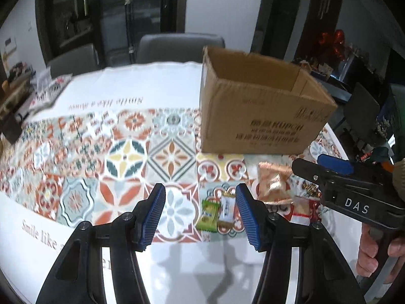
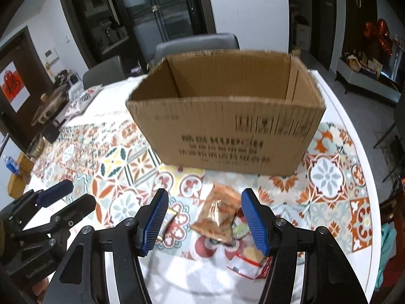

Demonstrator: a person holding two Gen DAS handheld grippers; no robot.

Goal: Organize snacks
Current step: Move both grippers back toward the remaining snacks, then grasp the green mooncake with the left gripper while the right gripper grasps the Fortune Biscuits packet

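An open cardboard box (image 1: 255,116) stands on the patterned tablecloth; it also shows in the right wrist view (image 2: 227,131). In front of it lie snacks: a green bar (image 1: 208,215), a white and gold bar (image 1: 226,209), an orange packet (image 1: 274,185) and a red and white packet (image 1: 302,210). My left gripper (image 1: 200,215) is open and empty above the cloth, the two bars near its right finger. My right gripper (image 2: 204,220) is open and empty over the orange packet (image 2: 219,215), with the red and white packet (image 2: 249,261) below it.
The table edge (image 2: 354,116) curves on the right. Grey chairs (image 2: 197,45) stand behind the table. Clutter and a dark box (image 1: 10,126) sit at the table's far left. The right gripper's body (image 1: 354,197) shows at the right of the left wrist view.
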